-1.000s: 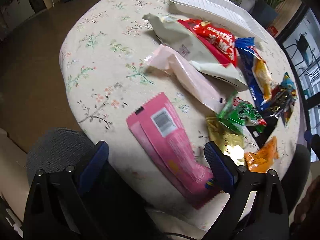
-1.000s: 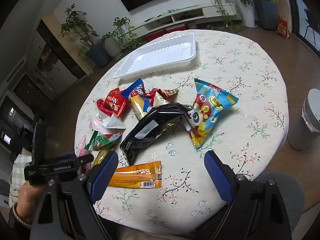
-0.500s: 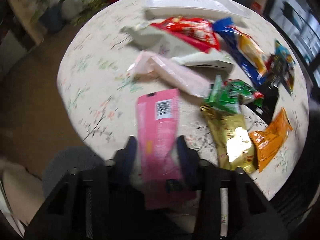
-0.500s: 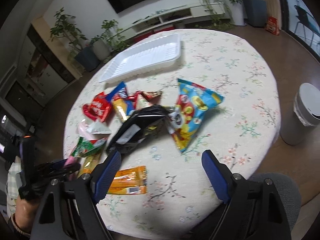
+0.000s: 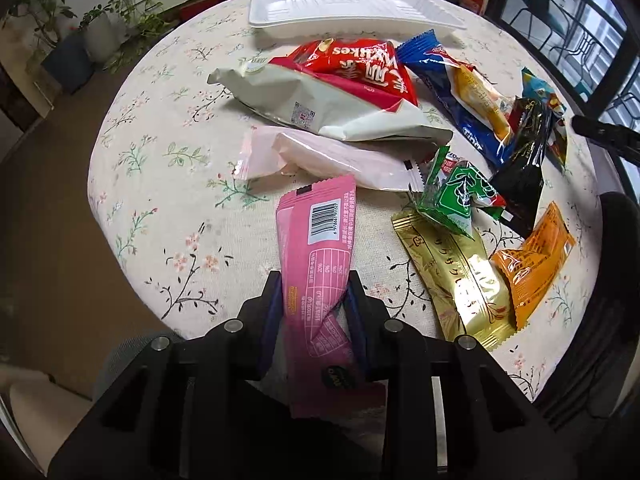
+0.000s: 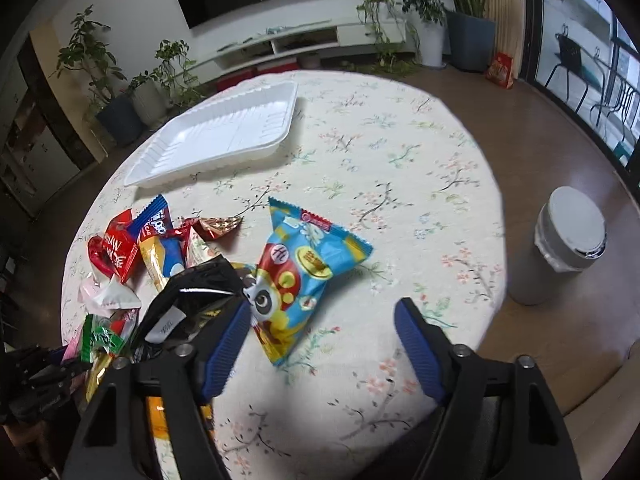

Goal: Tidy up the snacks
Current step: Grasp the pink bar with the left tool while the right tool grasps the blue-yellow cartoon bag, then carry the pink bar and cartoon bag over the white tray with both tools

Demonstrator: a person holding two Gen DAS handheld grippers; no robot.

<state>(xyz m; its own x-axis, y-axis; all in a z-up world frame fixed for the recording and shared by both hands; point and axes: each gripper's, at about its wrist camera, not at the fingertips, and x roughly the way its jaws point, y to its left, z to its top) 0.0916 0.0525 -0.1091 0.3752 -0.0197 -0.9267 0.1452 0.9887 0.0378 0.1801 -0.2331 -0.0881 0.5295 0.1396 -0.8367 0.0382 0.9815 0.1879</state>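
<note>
My left gripper [image 5: 314, 292] is shut on a pink snack bar wrapper [image 5: 318, 248] at the near edge of the round table; the wrapper points toward the pile. Beyond it lie a pale pink packet [image 5: 332, 160], a white-and-red bag [image 5: 340, 92], a blue packet [image 5: 460, 92], a green packet [image 5: 456, 196], a gold packet [image 5: 456, 276], an orange packet [image 5: 532, 256] and a black bag [image 5: 524, 160]. My right gripper [image 6: 320, 320] is open, just above the near end of a blue panda snack bag [image 6: 304, 268]. The white tray [image 6: 224, 132] stands empty at the far side.
The table has a floral cloth [image 6: 400, 168]. A grey bin [image 6: 568, 244] stands on the floor to the right. Potted plants [image 6: 116, 92] and a TV unit line the far wall. A grey chair [image 5: 132, 356] sits under the left gripper.
My left gripper has closed on the pink wrapper, which now points straight ahead. My right gripper has moved forward and down toward the blue panda bag, still open.
</note>
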